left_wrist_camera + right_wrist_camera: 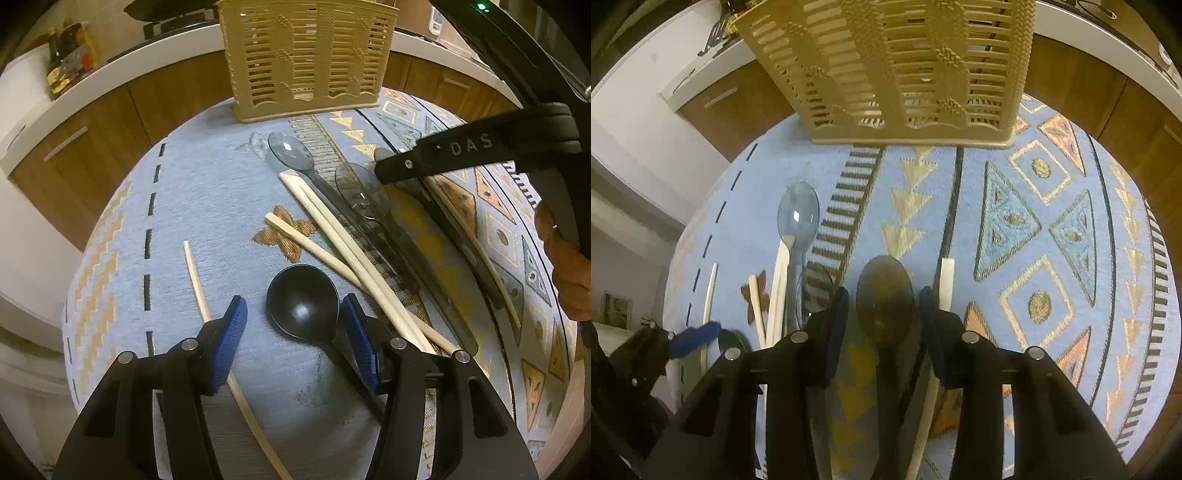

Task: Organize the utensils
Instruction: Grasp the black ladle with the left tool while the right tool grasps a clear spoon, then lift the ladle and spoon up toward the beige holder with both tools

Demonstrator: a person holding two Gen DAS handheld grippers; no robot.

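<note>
Blue patterned cloth (207,192) covered the table, and the utensils lay loose on it below a tan slotted caddy (308,59) that stood at the top centre of both views.

In the left wrist view, the left hand-held gripper (293,328) hung at the bottom of the frame with its blue pads apart. The black spoon (302,301) lay bowl-up between them; the right pad sat just beside the bowl's edge, the left pad stood clear of it, so nothing was gripped. 1 chopstick (197,280) ran under the left finger. To the right, pale chopsticks (332,236) crossed 2 clear spoons (290,151). The right hand-held gripper (380,162) reached in from the upper right over that pile.

In the right wrist view, that gripper's jaws stood partly open at lower centre, with a dark spoon (885,291) lying between them, its bowl pointing toward the caddy. Gaps showed on both sides of the bowl, so the pads did not press it. Another chopstick (947,280) lay just right of the right finger.
</note>
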